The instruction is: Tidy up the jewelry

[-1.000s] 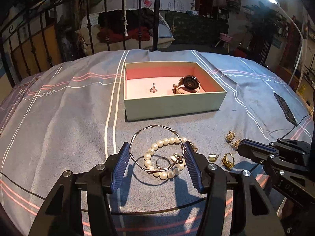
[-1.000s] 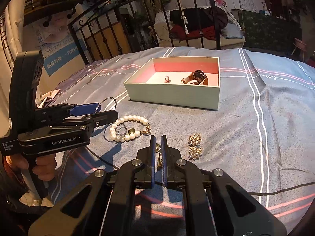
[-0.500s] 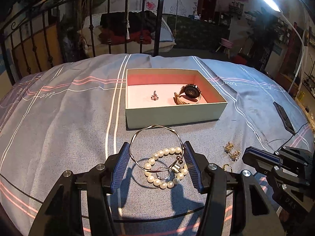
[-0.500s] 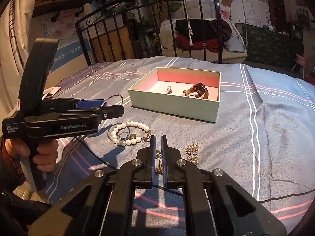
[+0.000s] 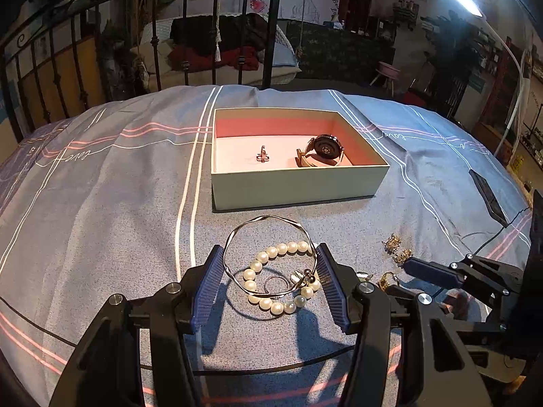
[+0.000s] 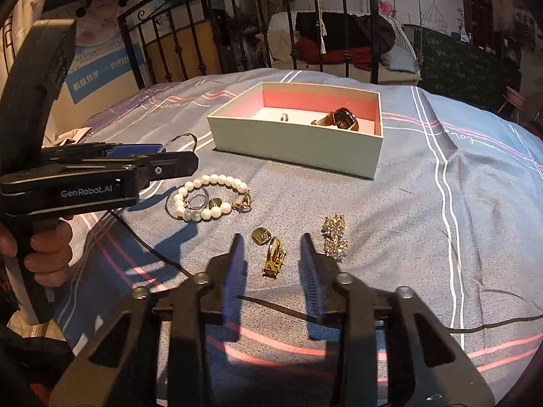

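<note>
Low in the left wrist frame, the left gripper [image 5: 269,281] is seen with its blue pads about half spread and pressed against the two sides of a thin silver bangle [image 5: 268,254], which is pinched between them above the bedspread [image 5: 101,203]. Inside the bangle's outline a pearl bracelet [image 5: 271,278] and a small ring [image 5: 275,283] are seen lying on the cloth. In the lower centre of the right wrist frame, the right gripper [image 6: 273,264] is shown with its jaws opening; a gold ring [image 6: 274,257] lies on the cloth between the fingers, and neither pad is seen touching it. A small square gold piece [image 6: 260,236] is placed just above and left of that ring, and a pair of sparkly earrings [image 6: 334,235] lies just right of the right finger. An open box [image 6: 295,142] with a pink lining is set in the upper centre of both frames; a watch [image 5: 322,151] and a small ring [image 5: 263,154] are held in it. At the left edge of the right wrist frame a hand [image 6: 44,247] is wrapped around the left gripper's handle.
</note>
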`<state>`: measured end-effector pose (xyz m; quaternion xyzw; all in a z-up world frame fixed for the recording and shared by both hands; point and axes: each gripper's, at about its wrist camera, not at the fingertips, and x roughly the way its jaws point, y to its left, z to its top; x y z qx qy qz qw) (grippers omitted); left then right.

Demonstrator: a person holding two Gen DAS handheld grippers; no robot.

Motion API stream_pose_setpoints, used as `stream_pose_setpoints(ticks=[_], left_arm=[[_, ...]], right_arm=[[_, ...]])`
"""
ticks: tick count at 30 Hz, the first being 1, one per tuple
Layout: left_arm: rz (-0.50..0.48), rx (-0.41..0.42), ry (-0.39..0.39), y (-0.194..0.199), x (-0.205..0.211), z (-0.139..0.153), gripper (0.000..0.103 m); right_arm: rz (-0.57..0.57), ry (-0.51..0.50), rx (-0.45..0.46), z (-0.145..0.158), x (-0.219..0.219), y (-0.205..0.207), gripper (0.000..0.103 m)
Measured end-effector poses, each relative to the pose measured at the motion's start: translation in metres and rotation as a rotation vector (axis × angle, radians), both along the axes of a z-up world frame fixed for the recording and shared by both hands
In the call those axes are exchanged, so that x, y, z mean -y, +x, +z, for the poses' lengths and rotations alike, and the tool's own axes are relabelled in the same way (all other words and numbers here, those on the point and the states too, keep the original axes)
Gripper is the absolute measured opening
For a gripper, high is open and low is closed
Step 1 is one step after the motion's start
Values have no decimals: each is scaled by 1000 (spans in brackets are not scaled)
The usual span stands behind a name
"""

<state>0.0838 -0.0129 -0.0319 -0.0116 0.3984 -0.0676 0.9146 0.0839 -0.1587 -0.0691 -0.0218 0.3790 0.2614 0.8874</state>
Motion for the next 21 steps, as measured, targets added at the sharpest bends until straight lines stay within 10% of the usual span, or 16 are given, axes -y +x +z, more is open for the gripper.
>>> stream_pose_setpoints(ticks=[3, 21], left_arm=[[-4, -3, 1, -1, 1, -1, 54], [-12, 12, -2, 2, 2, 5, 54]], right_arm=[[-1, -24, -9, -3, -2, 0, 5], [3, 36, 33, 30, 5, 4, 5]])
